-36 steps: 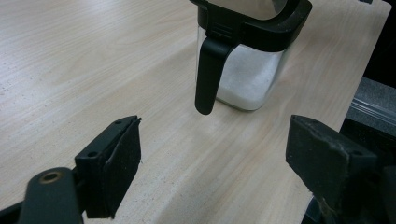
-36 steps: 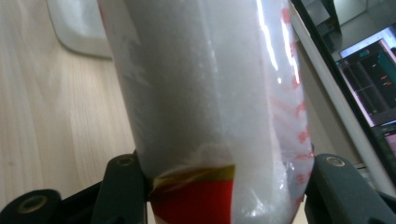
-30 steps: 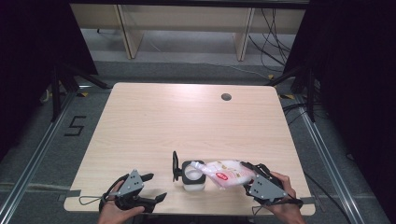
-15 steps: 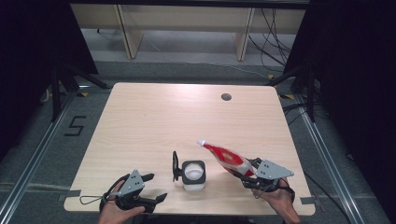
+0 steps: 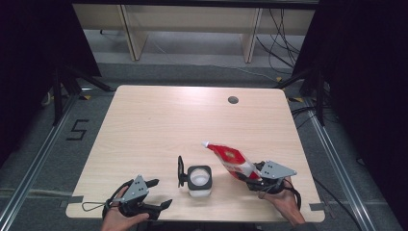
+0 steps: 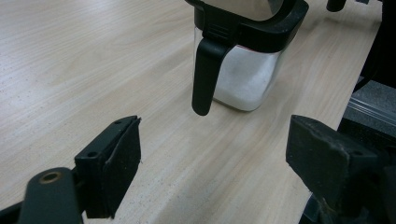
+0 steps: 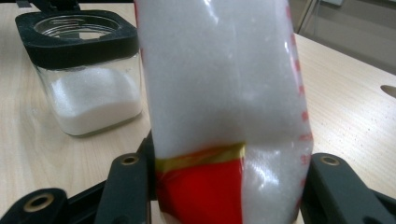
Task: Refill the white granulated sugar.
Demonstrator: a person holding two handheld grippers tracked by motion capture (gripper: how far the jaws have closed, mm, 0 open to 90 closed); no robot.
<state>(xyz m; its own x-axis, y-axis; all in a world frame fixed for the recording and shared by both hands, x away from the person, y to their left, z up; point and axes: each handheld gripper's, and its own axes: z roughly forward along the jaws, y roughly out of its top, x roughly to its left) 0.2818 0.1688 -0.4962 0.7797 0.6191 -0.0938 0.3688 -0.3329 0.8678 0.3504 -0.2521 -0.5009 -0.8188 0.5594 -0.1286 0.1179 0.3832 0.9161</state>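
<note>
The red and white bag (image 5: 231, 160) sits in the lower right of the high view, slanting up and to the left from my right gripper (image 5: 253, 179), which pinches it at its lower end; in the right gripper view the bag (image 7: 224, 107) stands between my two black jaws, white grains showing through its clear upper part, a red and yellow band at its base, the jaws pressing on both its sides. Just left of the bag, near the table's front edge, stands the square glass jar (image 5: 199, 181) with its black rim open and its lid hanging at its left side; white grains lie in its bottom (image 7: 95, 100). My left gripper (image 5: 156, 193) rests in the lower left of the high view, jaws spread with nothing between them; in the left gripper view they frame bare wooden table (image 6: 93, 60), the jar (image 6: 243, 70) near above them.
</note>
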